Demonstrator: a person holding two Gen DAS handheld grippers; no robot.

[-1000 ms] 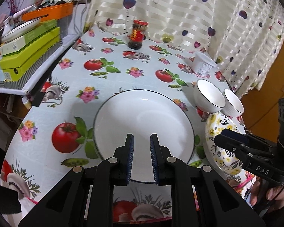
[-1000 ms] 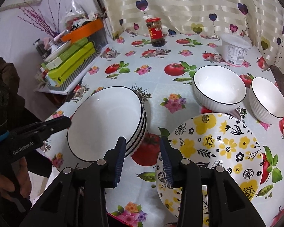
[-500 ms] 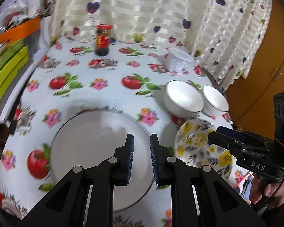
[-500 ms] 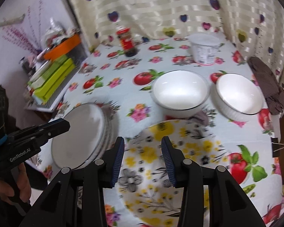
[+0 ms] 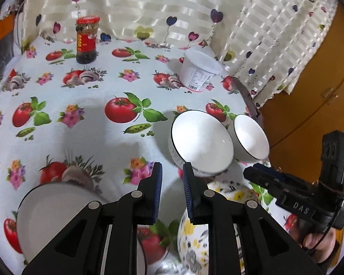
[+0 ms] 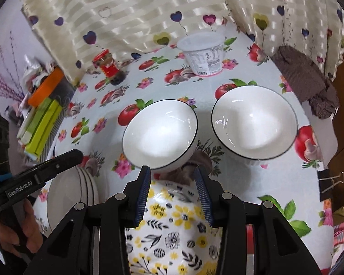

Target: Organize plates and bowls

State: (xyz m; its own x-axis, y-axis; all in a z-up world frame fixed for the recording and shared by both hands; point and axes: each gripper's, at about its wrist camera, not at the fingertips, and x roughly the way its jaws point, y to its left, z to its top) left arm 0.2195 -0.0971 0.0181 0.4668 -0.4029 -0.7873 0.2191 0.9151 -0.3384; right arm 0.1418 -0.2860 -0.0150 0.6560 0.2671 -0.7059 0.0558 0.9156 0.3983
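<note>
Two white bowls with dark rims [image 6: 159, 135] [image 6: 254, 121] stand side by side, just beyond a yellow-flowered plate [image 6: 172, 217]. My right gripper [image 6: 172, 174] hovers open over that plate's far rim, nothing between its fingers. A stack of white plates [image 5: 57, 217] lies at the lower left of the left wrist view. My left gripper [image 5: 172, 171] hangs between the stack and the flowered plate [image 5: 195, 240], its jaws opening with nothing between them, near the left bowl [image 5: 200, 141]. Each gripper shows in the other's view: the right gripper [image 5: 259, 176] and the left gripper [image 6: 75, 155].
A red-lidded jar [image 5: 86, 40] and a white tub [image 5: 198, 72] stand at the back by the heart-print curtain. A brown cloth [image 6: 309, 82] lies at the right table edge, with a binder clip [image 6: 330, 181] below it. Green and orange boxes [image 6: 41, 114] are stacked left.
Both views have swung right, from the white plate stack toward the two bowls. The left gripper's jaws stand slightly wider than before.
</note>
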